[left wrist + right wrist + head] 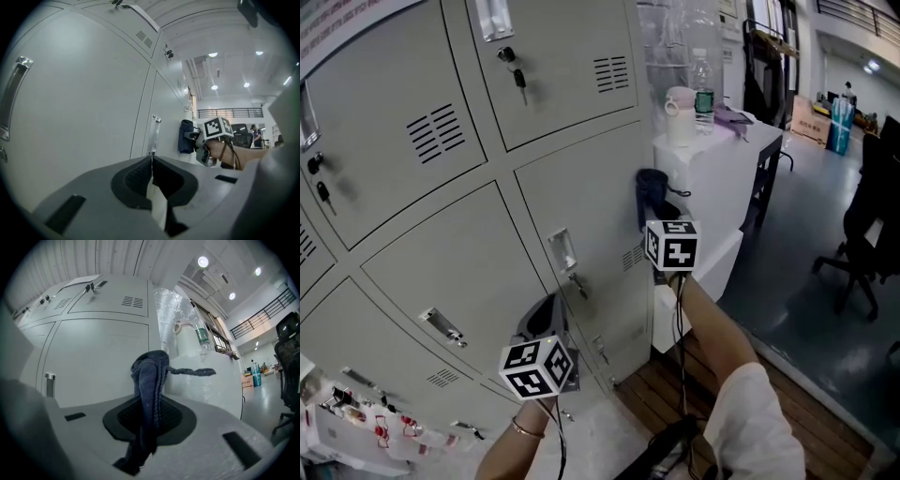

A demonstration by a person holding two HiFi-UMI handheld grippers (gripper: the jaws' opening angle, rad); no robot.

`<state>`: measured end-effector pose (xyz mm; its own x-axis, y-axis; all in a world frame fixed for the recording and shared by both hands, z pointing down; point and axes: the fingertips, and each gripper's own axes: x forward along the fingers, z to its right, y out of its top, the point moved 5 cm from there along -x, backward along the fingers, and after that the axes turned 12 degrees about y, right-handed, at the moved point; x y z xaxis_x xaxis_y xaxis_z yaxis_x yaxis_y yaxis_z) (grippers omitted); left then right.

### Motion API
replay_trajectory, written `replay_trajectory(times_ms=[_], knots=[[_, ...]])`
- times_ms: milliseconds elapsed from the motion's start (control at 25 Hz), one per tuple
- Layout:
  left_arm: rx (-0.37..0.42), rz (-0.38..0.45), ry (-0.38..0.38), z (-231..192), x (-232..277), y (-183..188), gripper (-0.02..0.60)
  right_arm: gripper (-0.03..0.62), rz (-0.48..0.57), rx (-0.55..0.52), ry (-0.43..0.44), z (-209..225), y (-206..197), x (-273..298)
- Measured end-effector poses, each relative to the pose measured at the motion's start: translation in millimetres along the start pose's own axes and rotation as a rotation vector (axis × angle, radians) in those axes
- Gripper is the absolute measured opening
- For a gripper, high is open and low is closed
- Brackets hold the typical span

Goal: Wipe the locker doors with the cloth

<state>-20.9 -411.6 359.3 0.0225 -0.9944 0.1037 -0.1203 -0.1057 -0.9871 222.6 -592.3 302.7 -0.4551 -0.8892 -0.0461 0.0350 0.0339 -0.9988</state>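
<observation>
Table (712, 178) right of lockers (441, 267)

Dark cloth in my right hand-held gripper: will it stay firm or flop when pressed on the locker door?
Likely floppy: the cloth folds over above the right hand-held gripper and a loose tail sticks sideways. Probably light, so it may bunch on the locker door rather than lie flat.

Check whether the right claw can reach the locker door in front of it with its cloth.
Probably yes. The right claw is shut on the cloth, close beside the locker door, with nothing visible between them; the white cabinet stands aside.
</observation>
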Motion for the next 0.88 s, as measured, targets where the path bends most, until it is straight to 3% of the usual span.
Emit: replay_trajectory(times_ms=[400,880], knots=[[-0.001,0.007,0.016,-33.5,-45.1,1.3,0.009,0.049,-0.008,0.009,-0.029,-41.7,3.2,-39.2],[-0.013,0.015,0.056,-104.4,-139.3,6.3,0.009,0.049,-0.037,0.021,0.056,-177.2,4.5,-91.2]])
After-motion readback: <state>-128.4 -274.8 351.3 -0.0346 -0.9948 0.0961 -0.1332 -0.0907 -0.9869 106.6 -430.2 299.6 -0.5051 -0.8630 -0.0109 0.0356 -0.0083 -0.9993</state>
